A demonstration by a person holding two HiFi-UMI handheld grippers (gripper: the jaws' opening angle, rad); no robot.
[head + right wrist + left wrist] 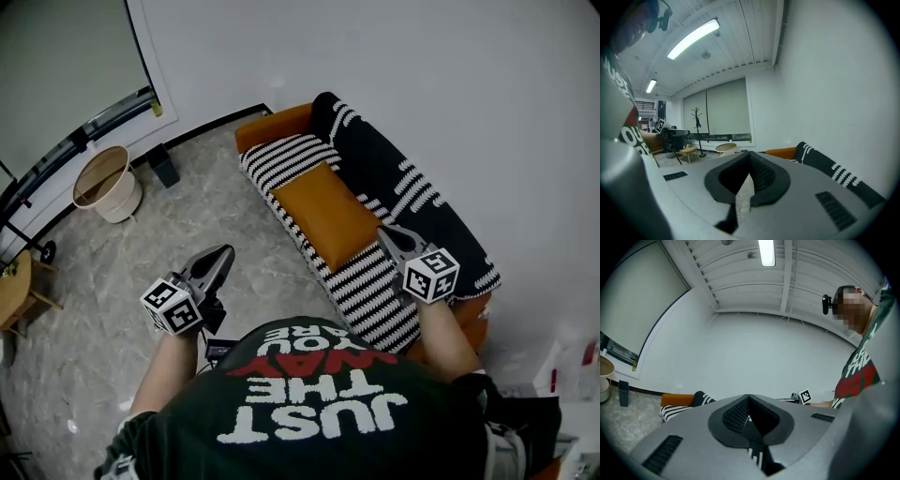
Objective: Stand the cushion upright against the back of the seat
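An orange cushion [323, 216] lies flat on the black-and-white striped seat [375, 295] of a sofa. The sofa's black backrest [403, 178] with white marks runs along the wall. My right gripper [386, 234] is shut with nothing in it, its tip just at the cushion's near corner; whether it touches I cannot tell. My left gripper [225, 255] is shut and hangs over the floor, left of the sofa. In the left gripper view the closed left gripper [749, 397] points at the wall above the sofa's end [677, 401]. The right gripper view shows the right gripper [750, 154] beside the backrest [834, 171].
A round pale basket [108, 183] and a small dark box [164, 166] stand by the far wall. A wooden table edge [14, 286] is at the left. White packages [562, 366] lie right of the sofa. The floor [187, 225] is grey marble-patterned tile.
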